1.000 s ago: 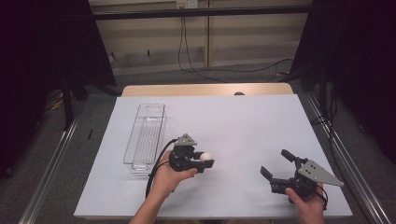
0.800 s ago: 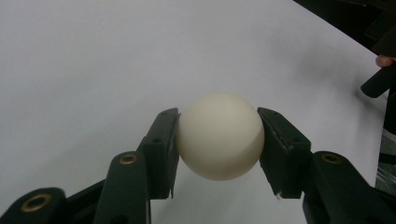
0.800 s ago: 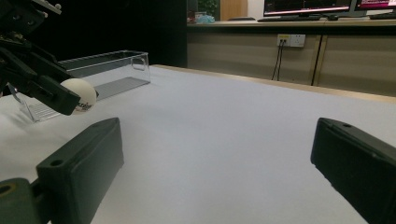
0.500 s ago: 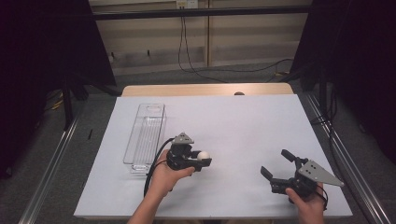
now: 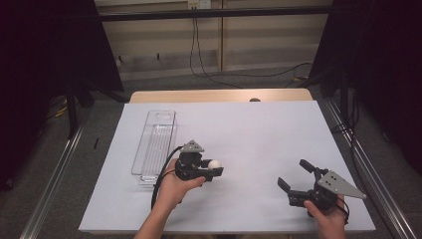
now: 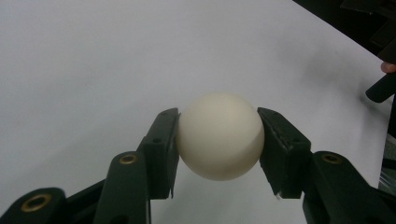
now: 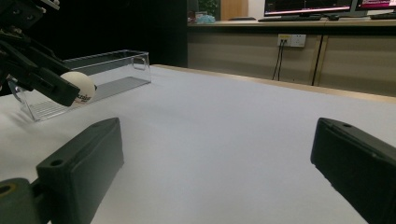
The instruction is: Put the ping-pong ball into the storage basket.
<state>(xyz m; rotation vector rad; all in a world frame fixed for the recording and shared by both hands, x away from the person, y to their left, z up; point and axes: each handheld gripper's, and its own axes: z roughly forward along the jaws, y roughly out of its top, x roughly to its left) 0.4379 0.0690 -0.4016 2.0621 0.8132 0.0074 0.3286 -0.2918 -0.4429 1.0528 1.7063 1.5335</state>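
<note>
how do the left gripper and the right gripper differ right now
The left gripper has its jaws shut on a white ball; the right gripper has its jaws spread wide with nothing between them. The left gripper sits near the clear plastic tray, while the right gripper is near the table's right front corner. Both are black, hand-held and low over the white table.

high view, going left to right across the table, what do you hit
clear plastic tray → left hand-held gripper shut on a white ball → right hand-held gripper, open
</note>
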